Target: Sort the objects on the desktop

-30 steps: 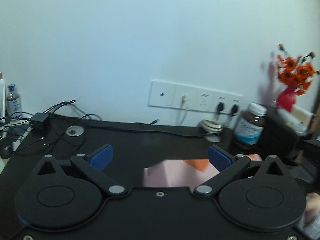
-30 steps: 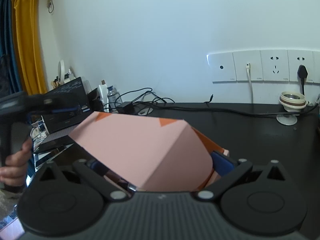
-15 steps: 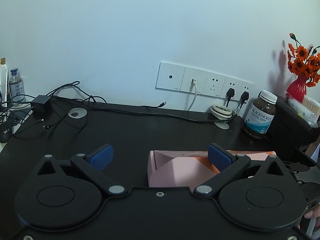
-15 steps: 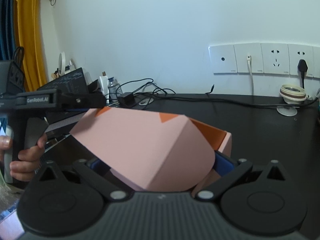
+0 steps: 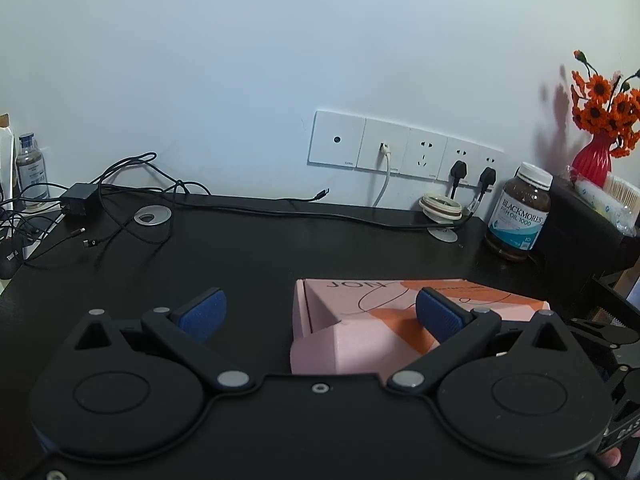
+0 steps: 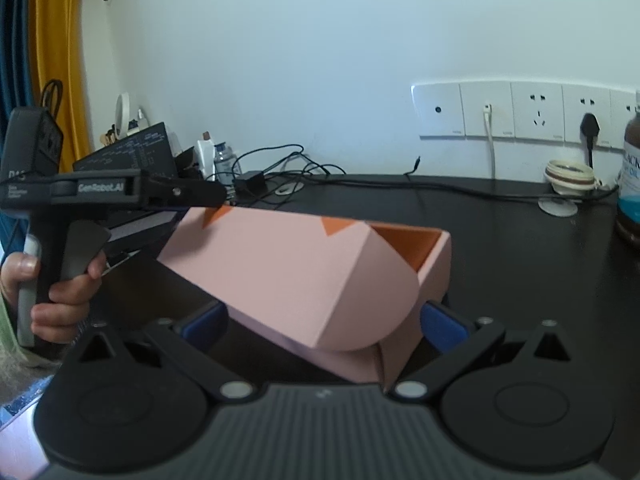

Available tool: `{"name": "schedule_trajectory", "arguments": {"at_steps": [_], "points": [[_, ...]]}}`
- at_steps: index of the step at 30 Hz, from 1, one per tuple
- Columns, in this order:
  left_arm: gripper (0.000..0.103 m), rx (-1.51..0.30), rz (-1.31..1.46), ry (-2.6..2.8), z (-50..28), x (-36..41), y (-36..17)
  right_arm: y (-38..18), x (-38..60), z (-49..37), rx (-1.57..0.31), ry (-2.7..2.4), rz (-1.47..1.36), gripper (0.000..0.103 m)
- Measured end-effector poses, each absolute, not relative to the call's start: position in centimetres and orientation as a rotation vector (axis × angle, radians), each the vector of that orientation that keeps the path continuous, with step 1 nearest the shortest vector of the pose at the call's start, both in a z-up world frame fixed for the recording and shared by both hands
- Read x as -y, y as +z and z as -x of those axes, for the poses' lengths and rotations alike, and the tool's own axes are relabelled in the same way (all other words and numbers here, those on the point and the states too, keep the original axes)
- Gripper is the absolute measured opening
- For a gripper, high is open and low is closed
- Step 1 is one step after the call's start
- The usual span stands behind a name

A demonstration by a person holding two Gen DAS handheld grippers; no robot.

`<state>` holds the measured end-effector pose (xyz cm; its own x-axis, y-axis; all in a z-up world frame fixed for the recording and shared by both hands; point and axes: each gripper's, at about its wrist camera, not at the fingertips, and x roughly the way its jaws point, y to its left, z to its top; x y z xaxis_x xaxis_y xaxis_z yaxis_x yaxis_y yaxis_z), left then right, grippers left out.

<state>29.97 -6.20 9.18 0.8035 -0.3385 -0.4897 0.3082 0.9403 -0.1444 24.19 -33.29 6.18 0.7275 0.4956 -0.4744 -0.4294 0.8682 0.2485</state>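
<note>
Nearest, right gripper [image 6: 322,328] spread wide, blue pads either side of the pink box [image 6: 304,276], neither pad clearly pressing it; whether the right pad touches the box wall cannot be told. Box resting on the black desk [image 6: 500,248] toward its front edge, lid flap tilted up and over, orange lining showing inside at the far end. Left gripper [image 5: 320,312] also spread, nothing between its pads; left pad over bare desk, right pad in front of the box's printed top. From the right wrist view, same left gripper seen side-on beyond the box's left end, a hand [image 6: 48,292] wrapped round its handle.

Farther back, toward the desk's rear edge: tangled black cables [image 5: 132,200] and a small black adapter [image 5: 80,198] at the rear left, a roll of tape [image 5: 440,206] near the rear right, a brown supplement bottle [image 5: 520,212] just beside a black case. Behind those, white wall sockets [image 5: 404,148] with plugs inserted. At the far right, red vase of orange flowers [image 5: 596,128].
</note>
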Motion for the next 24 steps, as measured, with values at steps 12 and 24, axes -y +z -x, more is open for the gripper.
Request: {"name": "schedule_trajectory", "arguments": {"at_steps": [12, 24], "points": [[0.103, -0.575, 0.038, -0.343, -30.2, 6.8, 7.7, 5.8, 33.8, -23.8, -0.561, 0.516, -0.168, 0.102], [0.103, -0.594, 0.035, -0.345, -30.3, 6.9, 7.0, 6.0, 34.1, -23.2, -0.560, 0.484, -0.183, 0.102]]}}
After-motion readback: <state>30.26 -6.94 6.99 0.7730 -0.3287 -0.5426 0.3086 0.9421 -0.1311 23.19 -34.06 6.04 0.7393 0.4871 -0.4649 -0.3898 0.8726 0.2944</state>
